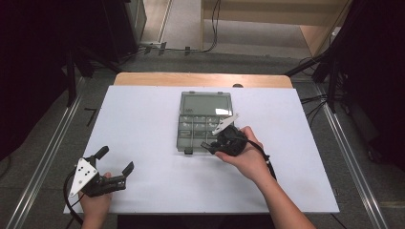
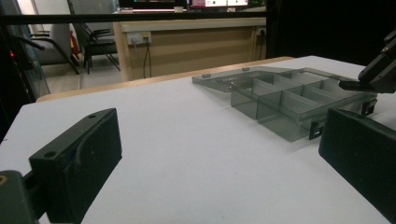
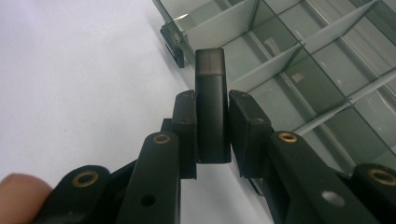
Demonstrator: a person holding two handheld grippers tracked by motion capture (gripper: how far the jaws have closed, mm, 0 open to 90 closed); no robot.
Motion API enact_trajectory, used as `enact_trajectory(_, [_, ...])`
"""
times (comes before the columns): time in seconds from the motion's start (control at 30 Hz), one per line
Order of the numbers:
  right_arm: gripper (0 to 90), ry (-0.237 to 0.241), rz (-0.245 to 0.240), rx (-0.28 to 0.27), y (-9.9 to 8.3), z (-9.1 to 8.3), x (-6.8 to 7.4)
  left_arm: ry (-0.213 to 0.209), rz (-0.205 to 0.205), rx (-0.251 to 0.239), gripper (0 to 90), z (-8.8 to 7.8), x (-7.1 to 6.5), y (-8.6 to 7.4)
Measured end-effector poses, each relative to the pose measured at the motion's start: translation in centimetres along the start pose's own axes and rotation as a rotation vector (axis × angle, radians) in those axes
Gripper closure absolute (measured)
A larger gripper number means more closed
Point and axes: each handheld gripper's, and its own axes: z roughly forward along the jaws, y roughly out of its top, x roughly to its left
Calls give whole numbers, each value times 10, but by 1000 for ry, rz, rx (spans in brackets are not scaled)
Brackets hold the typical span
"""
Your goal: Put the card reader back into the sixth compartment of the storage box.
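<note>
A clear grey compartment box (image 1: 190,130) lies open at the middle of the white table, its lid (image 1: 206,104) folded flat on the far side. My right gripper (image 1: 213,146) hovers at the box's near right corner. In the right gripper view this gripper (image 3: 212,108) is shut on a small dark flat block (image 3: 212,116) with a lighter grey tip, held above the box's front compartments (image 3: 299,70). My left gripper (image 1: 116,160) rests near the table's front left corner. Its jaws stand wide open with nothing between them, and its gripper view (image 2: 219,158) looks across the table at the box (image 2: 289,102).
The white table top (image 1: 143,119) has a wooden strip (image 1: 200,78) along its far edge. Metal rails (image 1: 43,157) run along both sides on the floor. Two black latches (image 3: 173,44) stick out from the box's front wall. The right gripper (image 2: 380,70) shows at the left gripper view's right edge.
</note>
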Motion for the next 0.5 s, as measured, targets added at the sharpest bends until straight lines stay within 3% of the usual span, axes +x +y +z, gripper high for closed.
enact_trajectory(0.5, [711,-9,11,-2,10,2,-4,-1,-1,-2,0,0,0,0])
